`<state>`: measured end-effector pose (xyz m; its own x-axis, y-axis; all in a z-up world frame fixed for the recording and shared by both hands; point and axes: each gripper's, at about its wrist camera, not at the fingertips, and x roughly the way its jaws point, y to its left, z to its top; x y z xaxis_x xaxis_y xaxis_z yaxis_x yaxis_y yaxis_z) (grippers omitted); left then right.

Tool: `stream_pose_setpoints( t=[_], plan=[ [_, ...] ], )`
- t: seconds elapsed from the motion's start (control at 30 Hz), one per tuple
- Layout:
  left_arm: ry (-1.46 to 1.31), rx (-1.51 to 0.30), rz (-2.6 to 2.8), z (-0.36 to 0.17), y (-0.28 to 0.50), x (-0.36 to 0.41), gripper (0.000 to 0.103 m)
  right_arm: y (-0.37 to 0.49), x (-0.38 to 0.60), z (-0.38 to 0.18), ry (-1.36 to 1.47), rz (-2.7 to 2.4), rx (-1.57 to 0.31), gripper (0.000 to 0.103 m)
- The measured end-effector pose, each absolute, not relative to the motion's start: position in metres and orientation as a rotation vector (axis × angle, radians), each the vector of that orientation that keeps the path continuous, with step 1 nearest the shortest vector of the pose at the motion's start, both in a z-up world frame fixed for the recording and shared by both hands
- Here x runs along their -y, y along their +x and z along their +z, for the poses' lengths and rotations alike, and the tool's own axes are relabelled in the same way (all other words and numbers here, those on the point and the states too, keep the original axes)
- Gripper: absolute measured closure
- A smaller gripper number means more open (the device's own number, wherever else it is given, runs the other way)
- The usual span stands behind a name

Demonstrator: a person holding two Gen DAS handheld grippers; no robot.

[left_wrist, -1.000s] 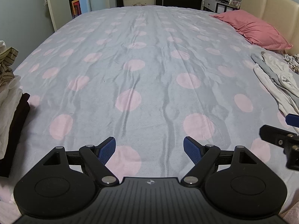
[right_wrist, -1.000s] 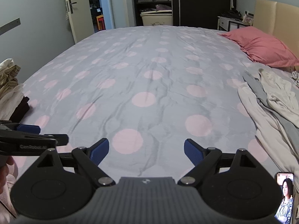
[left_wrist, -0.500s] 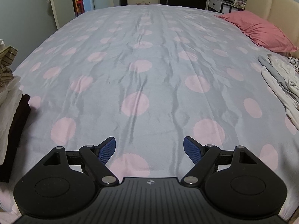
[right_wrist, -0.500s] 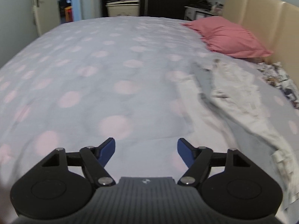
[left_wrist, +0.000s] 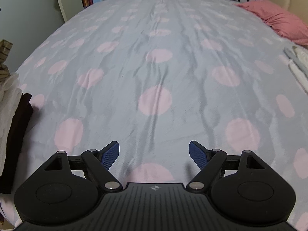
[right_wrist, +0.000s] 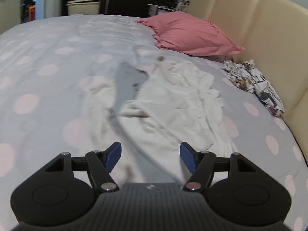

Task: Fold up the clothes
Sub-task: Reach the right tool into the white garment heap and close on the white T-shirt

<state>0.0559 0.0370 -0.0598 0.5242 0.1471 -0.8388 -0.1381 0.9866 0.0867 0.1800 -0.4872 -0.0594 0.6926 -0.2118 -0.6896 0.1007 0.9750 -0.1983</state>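
- The bed (left_wrist: 154, 61), covered in a grey sheet with pink dots, fills both views; its middle is bare of clothing.
- A cream garment (right_wrist: 173, 100) with a grey panel is seen crumpled at the centre of the right wrist view, below the pink pillow (right_wrist: 190, 34); its edge shows at the right border of the left view.
- It is judged light, soft and limp, likely to sag and bunch when lifted; a hem or shoulder edge would best be pinched.
- A patterned garment (right_wrist: 256, 84) lies at the right, by the headboard.
- Stacked clothes (left_wrist: 9, 104) are seen at the left edge.
- The right gripper (right_wrist: 150, 154) is held wide open and empty, just over the garment's near end.
- The left gripper (left_wrist: 154, 152) is likewise wide open and empty, above bare sheet.
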Motion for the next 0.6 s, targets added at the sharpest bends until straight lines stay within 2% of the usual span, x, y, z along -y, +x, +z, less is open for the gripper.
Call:
stream_pose_setpoints(
  t=[0.07,0.13,0.2,0.3,0.4,0.6],
  plan=[
    [0.008,-1.022,0.18,-0.065,0.059,-0.04,0.023,0.191,0.496,-0.066,-0.126,-0.179,-0.804,0.036],
    [0.004,-1.037,0.183,-0.07,0.062,-0.042,0.023,0.198,0.5,-0.07,-0.116,-0.192,-0.808,0.049],
    [0.001,-1.043,0.182,-0.072,0.065,-0.041,0.023,0.205,0.503,-0.07,-0.096,-0.197,-0.809,0.071],
    [-0.006,-1.045,0.169,-0.073,0.066,-0.039,0.023,0.211,0.503,-0.067,-0.087,-0.212,-0.804,0.086],
    [-0.013,-1.043,0.157,-0.071,0.066,-0.037,0.023,0.208,0.507,-0.054,-0.027,-0.238,-0.768,0.093],
    [-0.028,-1.019,0.134,-0.062,0.058,-0.033,0.023,0.188,0.498,-0.021,0.069,-0.114,-0.71,0.098]
  ],
)
